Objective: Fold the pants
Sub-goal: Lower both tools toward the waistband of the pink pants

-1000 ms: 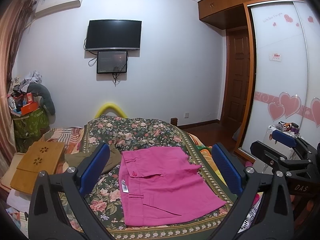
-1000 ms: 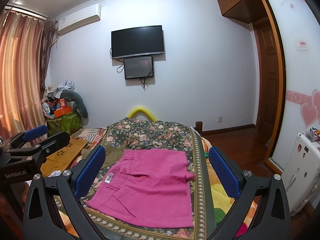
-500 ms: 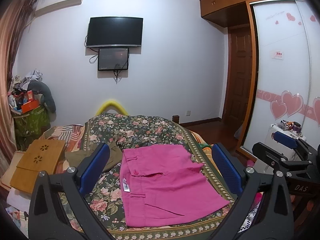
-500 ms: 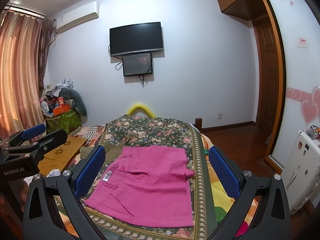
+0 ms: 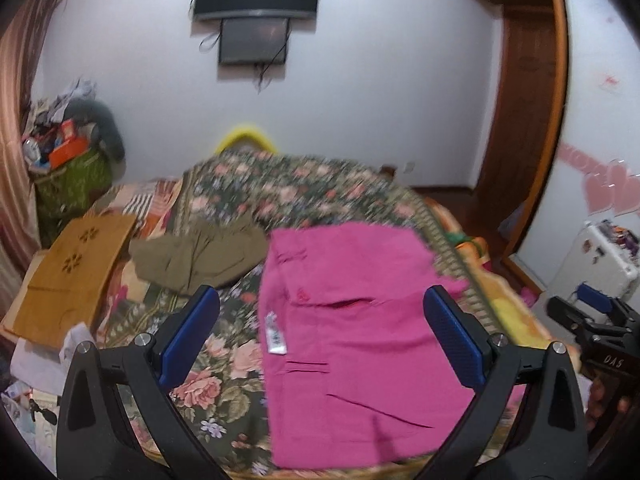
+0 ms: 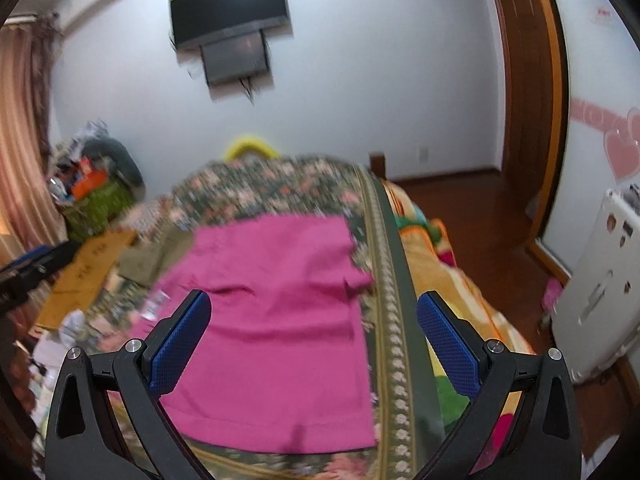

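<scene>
The big bed (image 5: 304,184), with its flowery cover, filled the middle of both views, and the pink pants (image 5: 360,320) lay flat on it, on the side of the bed nearer the door. The pants looked already folded over into a short, wide block, with the waist end far from the claws and the bottom hem near the bed's close edge, so their long side ran away from the person, straight ahead. A white tag (image 5: 275,334) stuck out on the pants' left edge. Both claws hung in the air above the near end of the bed, not touching any cloth. The left claw (image 5: 320,336) was spread wide and held nothing; the pants sat ahead of it and a bit to its right. The right claw (image 6: 314,336) was spread wide and empty too, and the pants lay right in front of it, between its two blue pads (the view was blurry, so fine creases were hard to see). I think the right claw was the closer one to the hem, so it would probably go down first. A brown-green cloth (image 5: 196,254) lay beside the pants on the left, just apart from them.
</scene>
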`<state>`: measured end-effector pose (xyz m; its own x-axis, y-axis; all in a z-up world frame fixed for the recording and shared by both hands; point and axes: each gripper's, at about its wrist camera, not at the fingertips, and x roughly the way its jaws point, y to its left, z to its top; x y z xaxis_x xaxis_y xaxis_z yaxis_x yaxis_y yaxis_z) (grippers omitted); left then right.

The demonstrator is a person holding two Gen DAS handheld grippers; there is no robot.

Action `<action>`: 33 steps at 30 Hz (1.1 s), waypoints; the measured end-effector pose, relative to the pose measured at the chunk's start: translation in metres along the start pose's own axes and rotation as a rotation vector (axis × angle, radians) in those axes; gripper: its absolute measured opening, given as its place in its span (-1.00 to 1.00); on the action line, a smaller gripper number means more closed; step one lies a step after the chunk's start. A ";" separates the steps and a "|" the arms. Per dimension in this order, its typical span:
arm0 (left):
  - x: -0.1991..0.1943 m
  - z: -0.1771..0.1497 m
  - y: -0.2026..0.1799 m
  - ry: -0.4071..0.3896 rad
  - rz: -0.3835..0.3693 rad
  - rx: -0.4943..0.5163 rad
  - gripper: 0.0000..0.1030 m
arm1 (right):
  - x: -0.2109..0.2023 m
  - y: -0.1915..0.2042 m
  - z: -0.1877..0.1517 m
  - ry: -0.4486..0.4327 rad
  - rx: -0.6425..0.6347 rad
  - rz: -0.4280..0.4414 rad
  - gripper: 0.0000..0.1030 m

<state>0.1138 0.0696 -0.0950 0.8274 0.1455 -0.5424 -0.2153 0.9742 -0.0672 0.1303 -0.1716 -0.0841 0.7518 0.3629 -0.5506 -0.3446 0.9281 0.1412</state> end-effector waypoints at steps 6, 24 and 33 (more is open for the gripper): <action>0.066 -0.008 0.021 0.119 0.032 0.016 1.00 | 0.048 -0.023 -0.003 0.129 -0.014 -0.029 0.99; 0.205 -0.018 0.024 0.469 -0.122 0.104 0.33 | 0.159 -0.032 -0.004 0.361 -0.061 0.140 0.06; 0.224 -0.022 0.028 0.537 -0.209 0.058 -0.24 | 0.180 -0.036 0.004 0.374 -0.023 0.218 -0.54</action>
<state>0.2819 0.1259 -0.2366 0.4671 -0.1442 -0.8724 -0.0346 0.9829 -0.1810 0.2801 -0.1395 -0.1850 0.4056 0.4910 -0.7709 -0.4887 0.8293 0.2710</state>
